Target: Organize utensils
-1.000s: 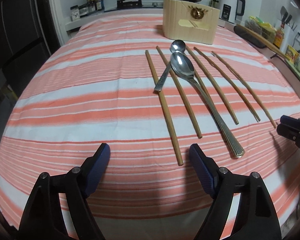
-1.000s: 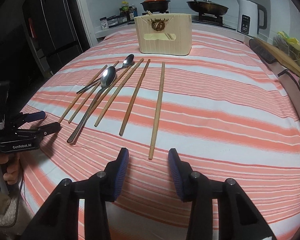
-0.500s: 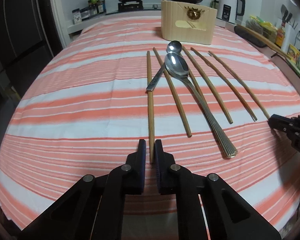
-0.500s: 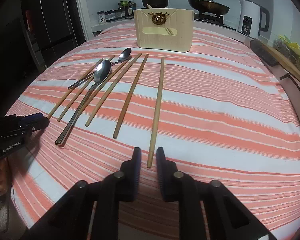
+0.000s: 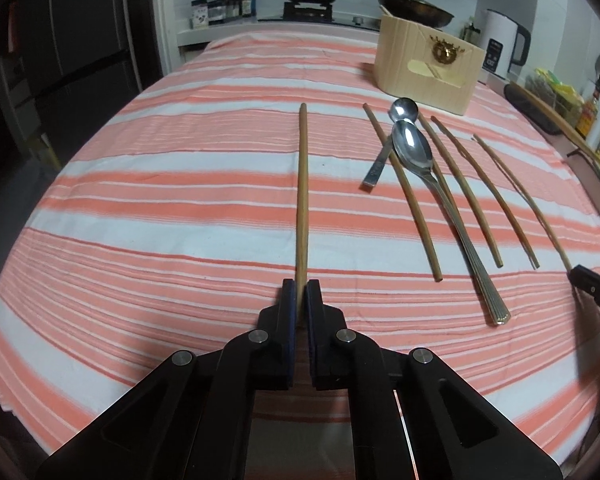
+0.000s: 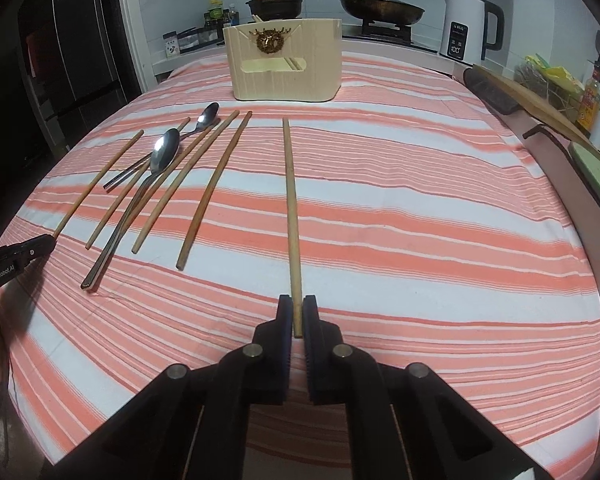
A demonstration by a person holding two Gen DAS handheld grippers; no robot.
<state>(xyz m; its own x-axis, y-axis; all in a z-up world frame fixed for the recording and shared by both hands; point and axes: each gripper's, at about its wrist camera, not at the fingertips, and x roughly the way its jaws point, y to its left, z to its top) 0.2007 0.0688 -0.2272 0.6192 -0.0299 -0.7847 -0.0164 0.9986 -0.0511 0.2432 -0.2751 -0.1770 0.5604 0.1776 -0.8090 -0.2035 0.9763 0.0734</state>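
Between the two dark blue pads of the left gripper [image 5: 301, 290], a long thin wooden chopstick [image 5: 303, 192] is being pinched at its near end. The jaws are almost shut, with only the stick between them. The stick is pointing straight away over the cloth, well apart from the other utensils on its right.

The right gripper [image 6: 296, 308] is doing the same thing. Its jaws are nearly closed and are squeezing the near end of another long wooden chopstick [image 6: 291, 216]. This stick is lying alone, to the right of the rest.

Four more thin wooden chopsticks [image 6: 210, 188] are lying side by side between the two grippers. A big shiny metal spoon [image 5: 414, 148] is resting among them, with its ribbed handle pointing toward the near edge. A smaller shiny metal spoon [image 5: 404, 109] is lying behind it, and its handle is crossing one stick.

Everything is sitting on an orange and white striped tablecloth [image 5: 160, 208]. At the far side, a pale wooden utensil box with a gold ornament [image 6: 284, 64] is standing upright on the cloth. Behind it, a white electric kettle [image 6: 466, 28], a dark frying pan [image 6: 382, 10] and a black pot with an orange lid [image 6: 276, 2] are sitting on the counter.
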